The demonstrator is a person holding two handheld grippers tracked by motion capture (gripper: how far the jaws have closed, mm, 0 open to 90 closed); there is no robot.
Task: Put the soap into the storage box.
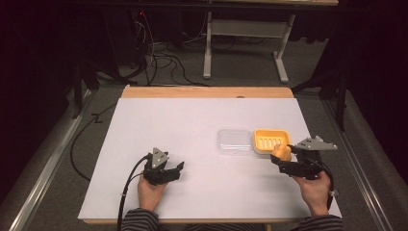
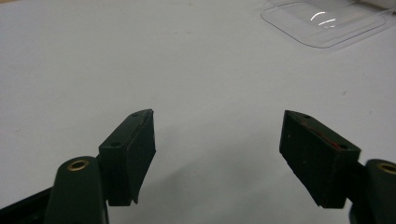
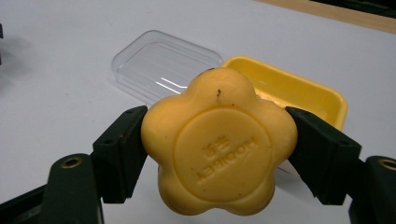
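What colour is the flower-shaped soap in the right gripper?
The flower-shaped soap is yellow-orange, seen best in the right gripper view.

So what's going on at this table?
A person works with a gripper in each hand. The right gripper clamps a yellow flower-shaped soap just short of a yellow soap dish. The dish's clear lid lies beside it on the table. The left gripper rests open, holding nothing.

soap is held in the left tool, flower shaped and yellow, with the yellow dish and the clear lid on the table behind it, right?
Not quite: the soap is held in the right tool, not the left. The right gripper view shows its jaws pressing on both sides of it. The left tool stands open over bare table. The rest holds: flower-shaped, yellow, with the yellow dish and clear lid on the table behind.
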